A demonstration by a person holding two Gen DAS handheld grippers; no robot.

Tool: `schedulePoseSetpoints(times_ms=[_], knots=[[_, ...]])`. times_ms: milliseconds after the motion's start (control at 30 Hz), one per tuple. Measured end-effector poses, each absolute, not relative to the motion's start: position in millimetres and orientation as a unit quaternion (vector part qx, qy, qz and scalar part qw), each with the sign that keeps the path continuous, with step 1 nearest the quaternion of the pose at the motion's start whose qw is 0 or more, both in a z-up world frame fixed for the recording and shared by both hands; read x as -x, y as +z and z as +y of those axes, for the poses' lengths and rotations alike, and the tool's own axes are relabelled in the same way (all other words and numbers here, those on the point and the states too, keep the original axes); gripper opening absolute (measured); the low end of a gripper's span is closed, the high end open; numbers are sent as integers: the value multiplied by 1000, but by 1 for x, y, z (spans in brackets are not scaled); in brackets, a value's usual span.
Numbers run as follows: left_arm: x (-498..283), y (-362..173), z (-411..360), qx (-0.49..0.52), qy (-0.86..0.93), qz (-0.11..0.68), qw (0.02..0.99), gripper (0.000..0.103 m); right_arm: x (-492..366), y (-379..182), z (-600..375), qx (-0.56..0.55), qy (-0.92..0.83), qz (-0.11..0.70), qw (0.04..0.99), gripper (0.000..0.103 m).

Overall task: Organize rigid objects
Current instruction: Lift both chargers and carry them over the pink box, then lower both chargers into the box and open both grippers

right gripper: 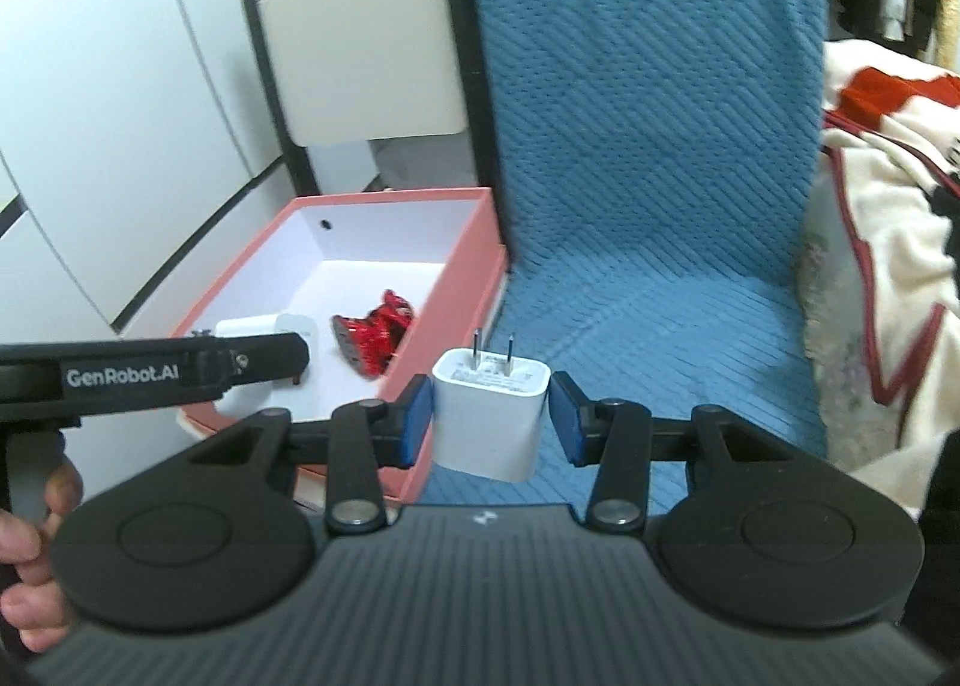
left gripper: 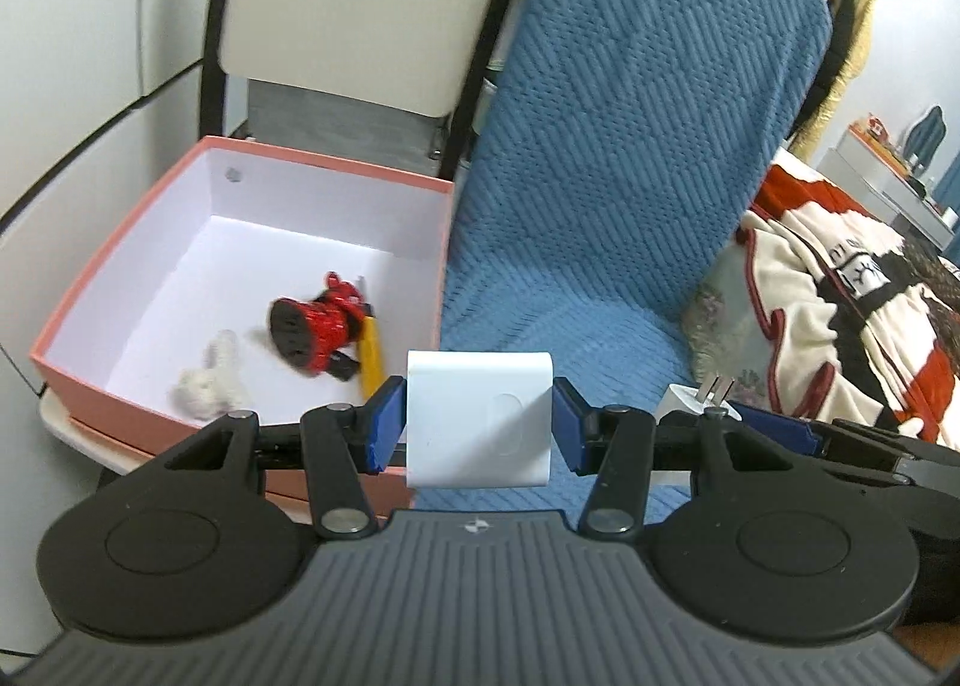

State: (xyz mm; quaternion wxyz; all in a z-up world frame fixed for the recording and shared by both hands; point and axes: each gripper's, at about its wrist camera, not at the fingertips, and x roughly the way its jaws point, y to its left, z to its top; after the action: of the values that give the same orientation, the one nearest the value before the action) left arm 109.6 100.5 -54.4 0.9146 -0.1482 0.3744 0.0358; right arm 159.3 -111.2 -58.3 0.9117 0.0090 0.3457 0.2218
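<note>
Both wrist cameras sit low and close, looking forward over their own fingers toward the blue-covered chair (left gripper: 630, 146). The left view faces the chair from its left, over the pink box (left gripper: 240, 158); the right view faces it more squarely. Both share chair and box (right gripper: 474, 266).

I see a pink box (left gripper: 240, 290), white inside, holding a glossy red toy (left gripper: 318, 326) and a yellow piece (left gripper: 372, 353). White charger (right gripper: 491, 422), white block (left gripper: 478, 422), blue ribbed cover (left gripper: 630, 146).
</note>
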Motion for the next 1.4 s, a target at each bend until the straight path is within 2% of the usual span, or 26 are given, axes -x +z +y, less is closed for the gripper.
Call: schedulePoseSetpoints(times_ms=[567, 1000, 1400], knots=[[-110, -49, 203, 164, 98, 373, 908, 57, -181, -49, -5, 32, 295, 350, 888, 46], [-161, -112, 293, 181, 126, 429, 876, 57, -228, -113, 67, 56, 298, 410, 860, 46], [-204, -171, 319, 187, 117, 474, 852, 56, -263, -158, 89, 66, 276, 444, 850, 46]])
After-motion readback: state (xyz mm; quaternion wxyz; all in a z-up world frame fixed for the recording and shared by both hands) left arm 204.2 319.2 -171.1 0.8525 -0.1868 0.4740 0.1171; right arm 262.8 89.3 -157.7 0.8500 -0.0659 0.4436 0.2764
